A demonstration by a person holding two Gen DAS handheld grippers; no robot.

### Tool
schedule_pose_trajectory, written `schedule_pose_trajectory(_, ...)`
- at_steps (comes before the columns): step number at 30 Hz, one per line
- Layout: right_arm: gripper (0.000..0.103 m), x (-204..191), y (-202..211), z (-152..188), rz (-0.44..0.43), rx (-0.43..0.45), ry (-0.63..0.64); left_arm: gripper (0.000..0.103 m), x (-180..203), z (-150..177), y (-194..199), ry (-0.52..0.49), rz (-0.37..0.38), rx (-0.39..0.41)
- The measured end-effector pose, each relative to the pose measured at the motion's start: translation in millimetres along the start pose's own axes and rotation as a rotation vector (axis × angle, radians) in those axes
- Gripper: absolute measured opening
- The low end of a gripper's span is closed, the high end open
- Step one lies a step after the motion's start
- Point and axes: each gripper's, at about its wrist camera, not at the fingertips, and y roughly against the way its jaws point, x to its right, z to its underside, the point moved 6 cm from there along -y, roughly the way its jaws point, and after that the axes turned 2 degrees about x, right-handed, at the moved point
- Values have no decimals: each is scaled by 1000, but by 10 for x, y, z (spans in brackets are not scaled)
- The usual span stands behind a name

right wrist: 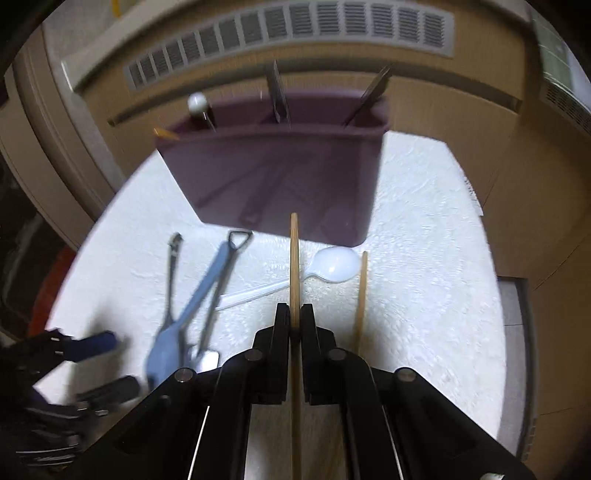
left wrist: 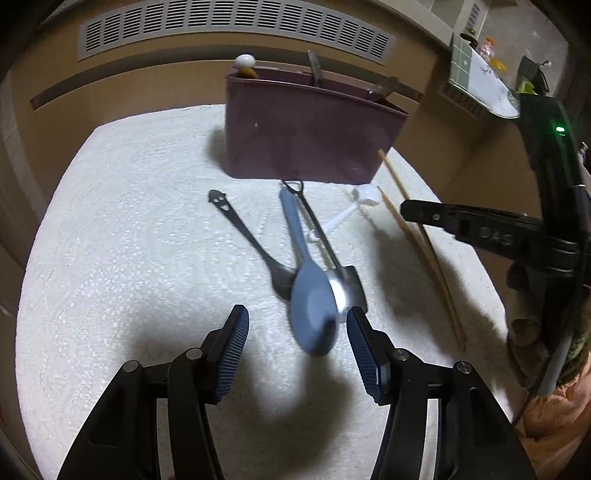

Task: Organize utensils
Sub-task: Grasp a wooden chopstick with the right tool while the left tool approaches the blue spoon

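A maroon utensil holder (left wrist: 303, 133) stands at the back of the white mat (left wrist: 129, 240), with several handles sticking out of it; it also shows in the right wrist view (right wrist: 280, 177). On the mat lie a blue spoon (left wrist: 310, 295), a dark metal spoon (left wrist: 255, 247), a metal spatula (left wrist: 332, 266), a white plastic spoon (left wrist: 354, 206) and wooden chopsticks (left wrist: 424, 254). My left gripper (left wrist: 297, 325) is open, low over the blue spoon's bowl. My right gripper (right wrist: 294, 317) is shut on one wooden chopstick (right wrist: 294, 266). The other chopstick (right wrist: 361, 295) lies beside it on the mat.
A beige wall with a grey vent grille (left wrist: 236, 26) runs behind the mat. A side shelf with small items (left wrist: 487, 74) is at the far right. The right gripper's black body (left wrist: 480, 229) reaches in from the right over the chopsticks.
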Motion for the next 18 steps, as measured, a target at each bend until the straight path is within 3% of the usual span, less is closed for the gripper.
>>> schedule_pose_trajectory(3, 5, 67, 228, 55, -8, 46, -7, 56, 52, -4, -33, 9, -1, -4)
schedule_pose_trajectory(8, 5, 54, 273, 97, -31, 61, -14, 54, -29, -179, -177, 61, 9, -57)
schedule_pose_trajectory(11, 5, 74, 260, 122, -43, 60, -27, 40, -18, -314, -253, 39, 16, -89)
schedule_pose_trajectory(18, 6, 113, 257, 178, -62, 67, -30, 40, 106, -613, -435, -12, -8, -112)
